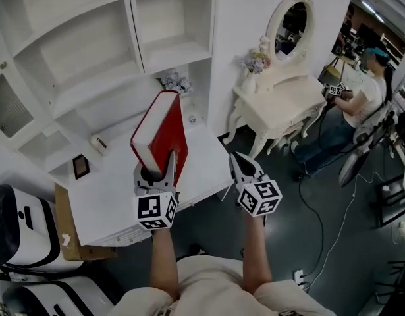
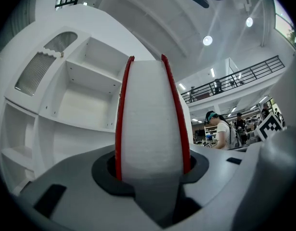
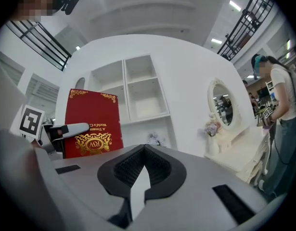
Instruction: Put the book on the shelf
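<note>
A red hardback book (image 1: 164, 131) with gold print stands upright, tilted slightly, in my left gripper (image 1: 159, 166), which is shut on its lower end. In the left gripper view the book's white page edge (image 2: 150, 119) fills the space between the jaws, red covers on both sides. The book is held above the white desk (image 1: 116, 203), in front of the white shelf unit (image 1: 90, 51), whose compartments are open. My right gripper (image 1: 240, 163) hangs to the right of the book, shut and holding nothing. The right gripper view shows the book's cover (image 3: 92, 121) at its left.
A small dark object (image 1: 81, 166) and a white device (image 1: 98, 143) lie on the desk. Flowers (image 1: 176, 81) stand in a low shelf compartment. A white dressing table with an oval mirror (image 1: 281, 104) is at the right, with a person (image 1: 360, 104) beyond it. A cardboard box (image 1: 67, 229) is at the lower left.
</note>
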The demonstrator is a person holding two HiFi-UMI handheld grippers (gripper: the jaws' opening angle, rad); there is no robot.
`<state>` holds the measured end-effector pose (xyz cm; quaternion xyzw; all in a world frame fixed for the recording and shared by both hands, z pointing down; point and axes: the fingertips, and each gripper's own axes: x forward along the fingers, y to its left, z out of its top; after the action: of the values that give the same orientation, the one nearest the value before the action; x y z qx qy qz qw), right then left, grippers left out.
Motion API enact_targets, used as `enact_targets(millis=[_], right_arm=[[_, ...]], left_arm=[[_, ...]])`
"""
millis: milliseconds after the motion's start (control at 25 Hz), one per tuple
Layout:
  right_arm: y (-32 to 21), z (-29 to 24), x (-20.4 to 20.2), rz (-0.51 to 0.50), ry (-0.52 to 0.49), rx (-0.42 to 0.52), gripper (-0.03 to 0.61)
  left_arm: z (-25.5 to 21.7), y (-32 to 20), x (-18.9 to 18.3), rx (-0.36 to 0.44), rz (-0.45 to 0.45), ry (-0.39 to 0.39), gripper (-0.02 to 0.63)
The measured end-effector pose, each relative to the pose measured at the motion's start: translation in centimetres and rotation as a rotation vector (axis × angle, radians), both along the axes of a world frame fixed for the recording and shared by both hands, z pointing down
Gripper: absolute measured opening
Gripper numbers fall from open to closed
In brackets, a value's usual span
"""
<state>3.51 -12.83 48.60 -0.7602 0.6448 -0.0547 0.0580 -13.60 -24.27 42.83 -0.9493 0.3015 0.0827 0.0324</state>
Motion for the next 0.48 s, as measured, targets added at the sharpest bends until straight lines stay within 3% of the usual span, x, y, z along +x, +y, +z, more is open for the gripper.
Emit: enact_targets(millis=[480], right_arm=[[-9.6, 3.5, -1.3, -0.171, -0.036, -0.045, 0.025]], left_arm=[[3.3, -5.2, -0.3, -0.034, -0.089, -0.049, 0.221]])
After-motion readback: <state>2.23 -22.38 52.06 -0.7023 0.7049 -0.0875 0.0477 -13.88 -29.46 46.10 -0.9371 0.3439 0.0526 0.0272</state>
